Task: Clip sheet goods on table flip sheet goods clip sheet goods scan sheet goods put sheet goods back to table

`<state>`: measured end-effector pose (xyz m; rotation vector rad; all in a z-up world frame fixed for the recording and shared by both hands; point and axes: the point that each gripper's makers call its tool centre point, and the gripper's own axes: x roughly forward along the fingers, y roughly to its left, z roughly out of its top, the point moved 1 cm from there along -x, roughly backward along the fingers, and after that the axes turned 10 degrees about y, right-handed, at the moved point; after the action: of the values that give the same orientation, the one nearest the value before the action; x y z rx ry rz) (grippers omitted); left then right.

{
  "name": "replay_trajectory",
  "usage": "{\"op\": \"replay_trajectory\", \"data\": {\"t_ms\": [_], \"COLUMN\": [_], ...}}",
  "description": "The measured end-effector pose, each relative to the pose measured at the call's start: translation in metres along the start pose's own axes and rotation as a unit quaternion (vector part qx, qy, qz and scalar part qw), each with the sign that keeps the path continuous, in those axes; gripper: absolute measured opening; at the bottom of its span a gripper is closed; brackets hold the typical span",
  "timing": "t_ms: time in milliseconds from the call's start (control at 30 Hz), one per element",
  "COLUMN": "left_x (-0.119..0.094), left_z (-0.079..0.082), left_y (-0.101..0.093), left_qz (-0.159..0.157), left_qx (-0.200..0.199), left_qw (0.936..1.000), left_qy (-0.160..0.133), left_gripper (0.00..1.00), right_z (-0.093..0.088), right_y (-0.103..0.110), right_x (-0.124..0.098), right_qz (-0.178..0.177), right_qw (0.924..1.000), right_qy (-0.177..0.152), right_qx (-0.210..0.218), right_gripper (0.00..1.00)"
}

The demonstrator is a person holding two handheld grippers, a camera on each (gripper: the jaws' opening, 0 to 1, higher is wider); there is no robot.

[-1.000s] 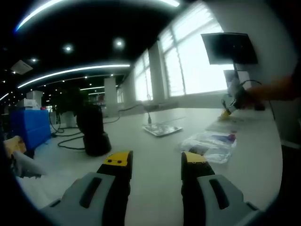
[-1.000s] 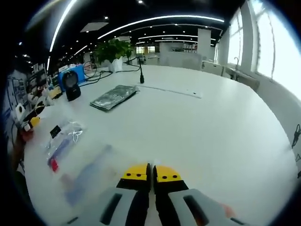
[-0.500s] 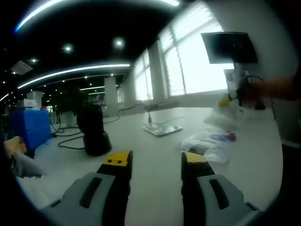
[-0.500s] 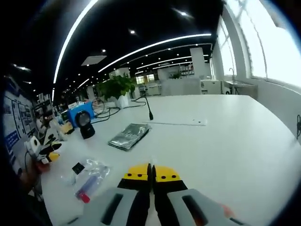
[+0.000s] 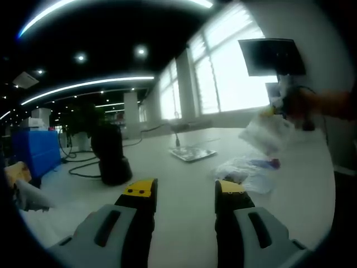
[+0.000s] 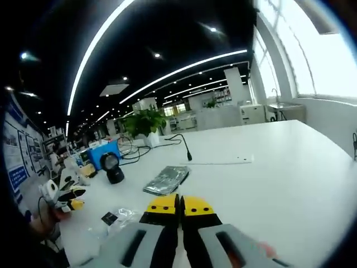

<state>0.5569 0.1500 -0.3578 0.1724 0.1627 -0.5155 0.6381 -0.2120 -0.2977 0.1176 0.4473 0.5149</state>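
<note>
Sheet goods: clear bag (image 5: 268, 133) hangs above the table (image 5: 184, 190) at far right in the left gripper view, pinched by the right gripper (image 5: 281, 106).
Right jaws: pressed together at the yellow tips (image 6: 179, 205); the film between them is hardly visible.
Left gripper (image 5: 181, 190): jaws apart, empty, low over the table.
Scanner (image 5: 110, 156): far left, well apart from the bag.
Second bag (image 5: 248, 170): lying flat, near right.
Risk: thin edge grip could slip; the limp bag may swing, hiding its code from the scanner.
</note>
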Motion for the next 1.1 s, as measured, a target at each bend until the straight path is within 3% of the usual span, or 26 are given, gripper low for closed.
{"op": "replay_trajectory", "data": {"t_ms": [400, 700, 1100], "left_x": [-0.001, -0.001, -0.001], "left_z": [0.001, 0.001, 0.002], "left_y": [0.002, 0.002, 0.002], "left_qz": [0.001, -0.001, -0.002], "left_qx": [-0.001, -0.003, -0.006], "left_qw": [1.0, 1.0, 0.9999], "left_qy": [-0.002, -0.005, -0.009], "left_gripper": [0.34, 0.34, 0.34], "right_z": [0.027, 0.041, 0.07], "right_y": [0.022, 0.045, 0.05], "right_x": [-0.005, -0.007, -0.007], "right_qz": [0.016, 0.015, -0.004], "right_qw": [0.9986, 0.9969, 0.9907], "right_qy": [-0.05, -0.077, -0.134], "right_qx": [0.009, -0.011, -0.024], "right_gripper": [0.0, 0.0, 0.0]}}
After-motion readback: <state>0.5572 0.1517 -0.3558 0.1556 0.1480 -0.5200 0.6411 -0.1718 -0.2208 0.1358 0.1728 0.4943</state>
